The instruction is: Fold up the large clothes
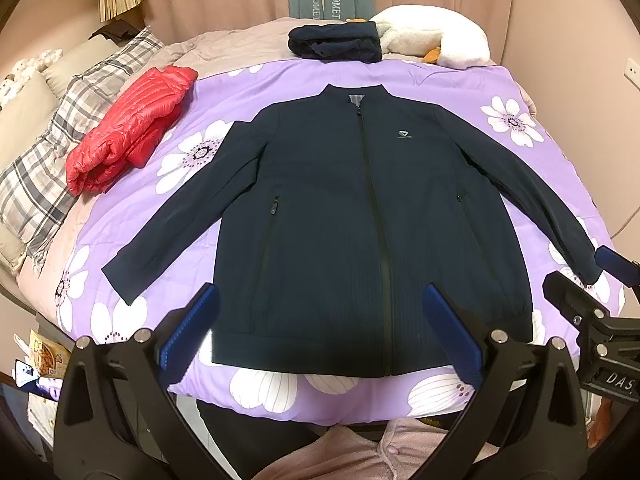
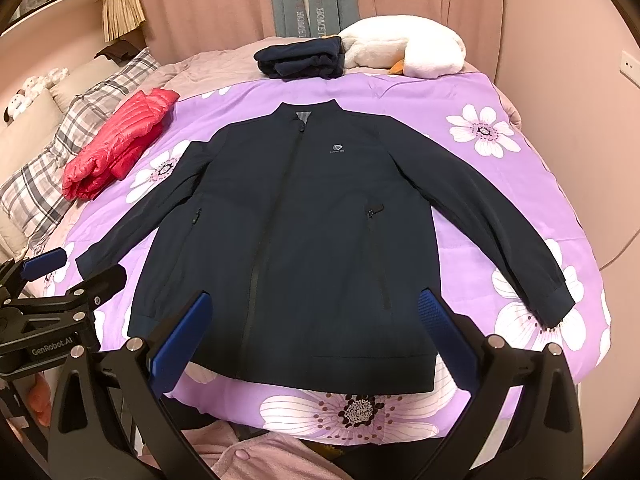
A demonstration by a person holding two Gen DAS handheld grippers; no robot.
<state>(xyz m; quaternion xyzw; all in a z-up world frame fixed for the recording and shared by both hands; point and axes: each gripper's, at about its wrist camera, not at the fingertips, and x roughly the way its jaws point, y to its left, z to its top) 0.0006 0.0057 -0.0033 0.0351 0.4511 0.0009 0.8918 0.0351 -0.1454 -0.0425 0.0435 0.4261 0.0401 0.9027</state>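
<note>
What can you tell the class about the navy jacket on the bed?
The jacket is dark navy, of smooth thin fabric, zipped shut, with a low stand collar, a small grey chest logo, two zipped side pockets and a banded hem. It lies flat, front up, collar away from the cameras, both sleeves spread outward, on a purple flowered quilt. Nothing grips it; both grippers hover open near its hem.

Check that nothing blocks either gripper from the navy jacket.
Nothing visible does. The navy jacket lies flat and uncovered; the left gripper and right gripper hover open over its hem. The red jacket lies apart.
</note>
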